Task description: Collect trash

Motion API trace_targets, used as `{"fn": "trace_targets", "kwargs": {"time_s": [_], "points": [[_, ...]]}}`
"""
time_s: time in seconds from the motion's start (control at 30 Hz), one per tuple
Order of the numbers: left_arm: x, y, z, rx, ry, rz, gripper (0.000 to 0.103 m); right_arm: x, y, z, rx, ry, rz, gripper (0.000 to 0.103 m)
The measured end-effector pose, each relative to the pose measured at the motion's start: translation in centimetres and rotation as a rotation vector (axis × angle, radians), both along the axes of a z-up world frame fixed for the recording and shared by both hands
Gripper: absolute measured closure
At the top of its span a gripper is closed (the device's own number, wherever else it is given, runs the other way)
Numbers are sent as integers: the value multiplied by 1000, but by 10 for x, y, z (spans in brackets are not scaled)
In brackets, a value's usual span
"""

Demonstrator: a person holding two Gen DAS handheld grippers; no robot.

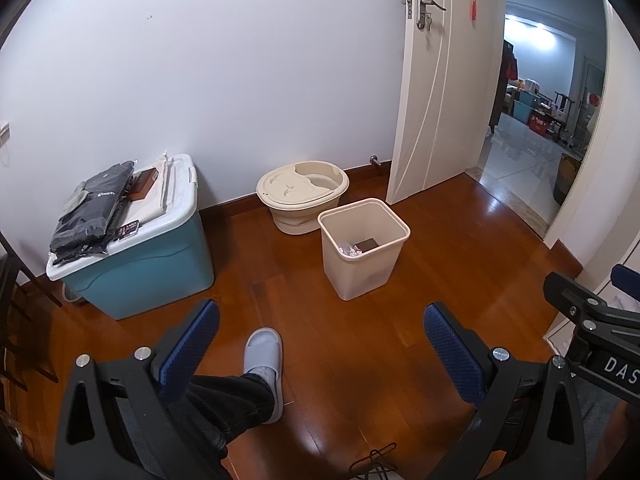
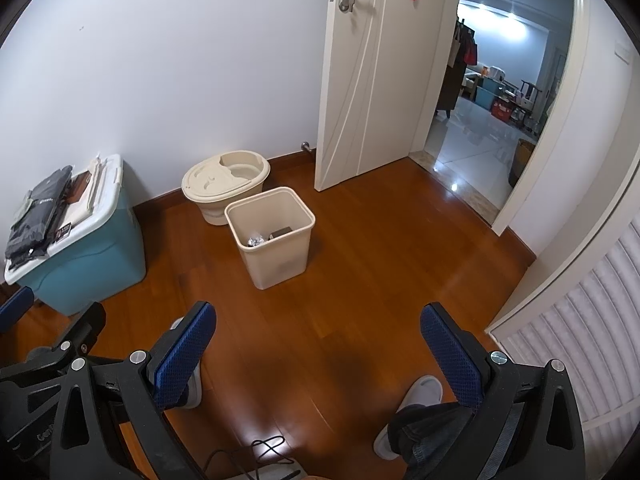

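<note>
the bin (image 1: 364, 248) stands upright on the wood floor (image 1: 360, 340), out in front of both cameras, with crumpled paper (image 1: 350, 251) and a dark flat box (image 1: 367, 245) lying at its bottom. just behind it, close to the wall, sits a beige tub (image 1: 302, 192) with a partial lid. to the left, well apart from the bin, is a blue crate (image 1: 148, 264) with a white lid, carrying dark folded bags (image 1: 92, 208) and a small brown box (image 1: 142, 186). to the right a white door (image 1: 436, 80) stands open onto a lit room.

the left hand-held gripper (image 1: 322, 344) is spread wide, nothing between its blue pads (image 1: 192, 344), held above the floor. the right hand-held gripper (image 2: 318, 344) is likewise spread and empty. below them a person's feet in grey slippers (image 1: 264, 354) rest on the floor, and a dark cable (image 1: 374, 466) lies near the lower edge.
</note>
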State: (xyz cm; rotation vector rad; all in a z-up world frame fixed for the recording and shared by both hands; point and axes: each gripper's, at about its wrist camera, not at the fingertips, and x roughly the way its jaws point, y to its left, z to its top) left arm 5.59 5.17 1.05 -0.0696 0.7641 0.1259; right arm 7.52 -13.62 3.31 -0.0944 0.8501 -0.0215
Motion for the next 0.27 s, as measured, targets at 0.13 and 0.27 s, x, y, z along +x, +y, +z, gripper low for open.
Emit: {"fn": "trace_targets", "kwargs": {"time_s": [0.13,0.27], "points": [[-3,0,1,7,-23,11,0,0,-1,-1,-1,1,3,0],[-5,-3,3,18,-40,7,0,0,0,0,0,3,0,0]]}}
